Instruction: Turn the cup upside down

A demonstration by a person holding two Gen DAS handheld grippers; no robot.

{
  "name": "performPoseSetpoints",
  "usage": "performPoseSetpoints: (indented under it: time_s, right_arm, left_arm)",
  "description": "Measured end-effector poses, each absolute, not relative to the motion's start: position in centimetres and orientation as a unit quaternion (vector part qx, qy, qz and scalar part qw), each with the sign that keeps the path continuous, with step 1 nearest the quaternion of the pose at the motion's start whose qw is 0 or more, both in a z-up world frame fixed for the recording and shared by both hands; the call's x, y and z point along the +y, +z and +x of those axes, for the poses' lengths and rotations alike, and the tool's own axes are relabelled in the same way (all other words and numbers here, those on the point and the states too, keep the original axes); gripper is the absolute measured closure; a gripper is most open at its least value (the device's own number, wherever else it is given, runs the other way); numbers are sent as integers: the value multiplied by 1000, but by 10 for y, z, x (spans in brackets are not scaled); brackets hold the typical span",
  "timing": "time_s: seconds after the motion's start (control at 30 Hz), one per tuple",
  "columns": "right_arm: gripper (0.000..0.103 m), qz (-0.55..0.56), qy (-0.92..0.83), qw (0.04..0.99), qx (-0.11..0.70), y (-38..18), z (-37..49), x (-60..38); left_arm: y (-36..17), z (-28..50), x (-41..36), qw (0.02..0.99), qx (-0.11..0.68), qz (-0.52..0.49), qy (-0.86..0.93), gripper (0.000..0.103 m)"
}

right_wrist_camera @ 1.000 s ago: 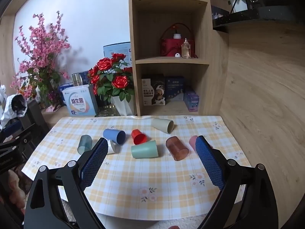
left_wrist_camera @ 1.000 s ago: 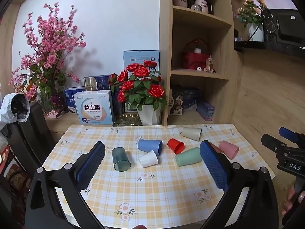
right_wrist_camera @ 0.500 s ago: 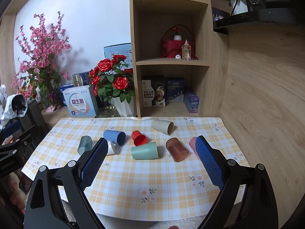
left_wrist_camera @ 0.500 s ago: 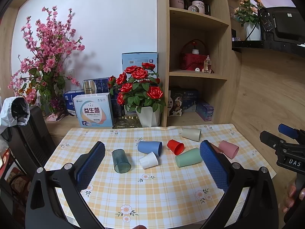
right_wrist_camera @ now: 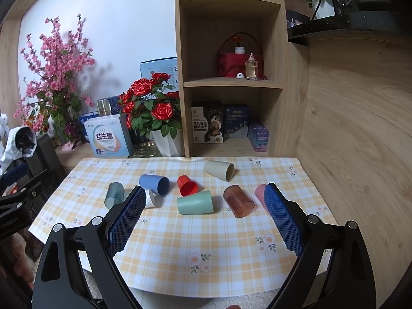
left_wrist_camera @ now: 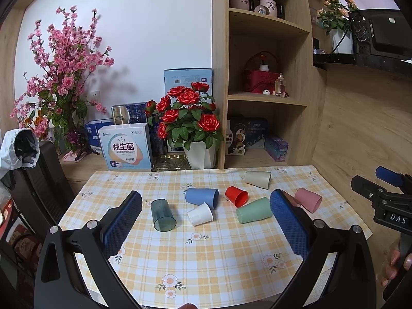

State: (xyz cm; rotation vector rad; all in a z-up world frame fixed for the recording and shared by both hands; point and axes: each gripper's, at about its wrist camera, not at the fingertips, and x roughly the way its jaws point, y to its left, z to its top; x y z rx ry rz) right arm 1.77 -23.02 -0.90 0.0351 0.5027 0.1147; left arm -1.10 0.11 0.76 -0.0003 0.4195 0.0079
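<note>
Little has been shifted since earlier: both grippers, left (left_wrist_camera: 204, 221) and right (right_wrist_camera: 204, 215), are held with jaws open, empty, above cups (right_wrist_camera: 195, 202) lying mid-surface (right_wrist_camera: 221, 247).

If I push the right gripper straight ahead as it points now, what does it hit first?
Probably the green cup, lying on its side between the open fingers of the right gripper; depth is uncertain, and the red cup lies just behind.
</note>
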Motion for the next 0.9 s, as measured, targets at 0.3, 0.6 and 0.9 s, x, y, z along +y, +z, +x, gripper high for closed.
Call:
performPoseSetpoints:
  time_s: [0.3,0.6,0.9]
  right_arm:
    - [13,17,55,967,250,-10,18,-231]
    - [13,18,55,966,253,-13,17,-231]
    - [13,18,55,965,255,-13,18,-232]
  left_arm:
    - [6,-10,0,977,211,0,1,6]
    - [4,-10,-1,977,212,-1,2,6]
    - [4,-10,-1,977,212,-1,2,6]
